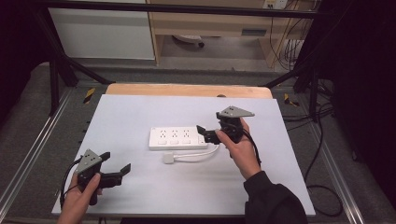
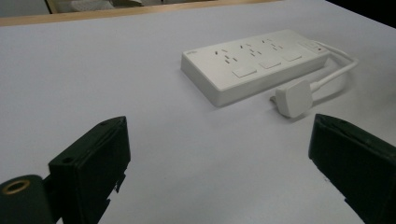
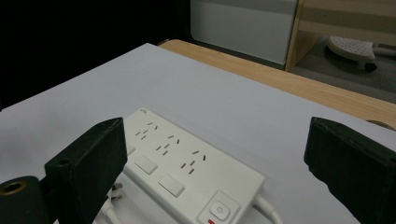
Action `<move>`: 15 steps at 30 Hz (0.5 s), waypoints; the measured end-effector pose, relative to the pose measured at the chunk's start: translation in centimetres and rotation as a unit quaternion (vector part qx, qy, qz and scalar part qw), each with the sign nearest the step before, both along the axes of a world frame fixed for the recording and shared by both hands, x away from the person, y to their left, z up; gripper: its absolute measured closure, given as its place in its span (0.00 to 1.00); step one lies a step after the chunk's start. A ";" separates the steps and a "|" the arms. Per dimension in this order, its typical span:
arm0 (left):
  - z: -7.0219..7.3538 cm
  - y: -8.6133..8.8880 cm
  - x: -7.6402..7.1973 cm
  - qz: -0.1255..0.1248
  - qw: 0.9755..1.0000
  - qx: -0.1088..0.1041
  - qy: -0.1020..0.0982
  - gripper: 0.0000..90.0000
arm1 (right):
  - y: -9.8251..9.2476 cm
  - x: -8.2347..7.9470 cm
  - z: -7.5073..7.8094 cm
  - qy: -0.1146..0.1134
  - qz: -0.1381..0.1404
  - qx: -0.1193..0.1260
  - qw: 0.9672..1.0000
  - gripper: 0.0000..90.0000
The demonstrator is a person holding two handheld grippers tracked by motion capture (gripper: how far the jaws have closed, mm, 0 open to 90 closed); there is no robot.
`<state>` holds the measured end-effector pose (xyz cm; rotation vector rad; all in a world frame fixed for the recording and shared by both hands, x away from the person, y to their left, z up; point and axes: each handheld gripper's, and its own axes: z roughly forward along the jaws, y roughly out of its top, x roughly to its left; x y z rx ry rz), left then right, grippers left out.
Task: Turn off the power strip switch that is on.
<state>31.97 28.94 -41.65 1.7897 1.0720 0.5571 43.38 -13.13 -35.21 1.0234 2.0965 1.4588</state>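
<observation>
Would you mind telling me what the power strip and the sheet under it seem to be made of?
The power strip looks like moulded white plastic, smooth and slightly satin: crisp edges, soft highlights. Its plug and cord look like the same white plastic. The sheet seems matte white paper or thin board, though laminate is possible; bare wood shows at its far edge.

The right gripper (image 3: pixel 215 163) hangs with fingers (image 3: pixel 88 172) spread wide above the white power strip (image 3: pixel 187 172), gripping nothing.

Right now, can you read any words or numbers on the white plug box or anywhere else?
No text can be read anywhere.
power strip: a small mark at its corner, too blurred to read.
round button on the strip: a power sign, no letters.
</observation>
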 end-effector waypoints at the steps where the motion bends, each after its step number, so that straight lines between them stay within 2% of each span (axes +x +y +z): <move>1: 0.0 0.0 0.0 0.000 1.000 -0.001 0.001 0.06 | -0.5 -0.2 0.1 0.000 -0.001 0.001 1.000 0.07; 11: -0.1 0.1 0.1 0.007 1.000 0.000 0.002 0.06 | -5.0 -2.5 -0.1 -0.019 -0.030 0.014 0.999 0.08; 15: -0.1 0.2 0.1 0.013 1.000 -0.004 0.001 0.06 | -6.7 -3.4 -0.1 -0.025 -0.036 0.010 0.999 0.06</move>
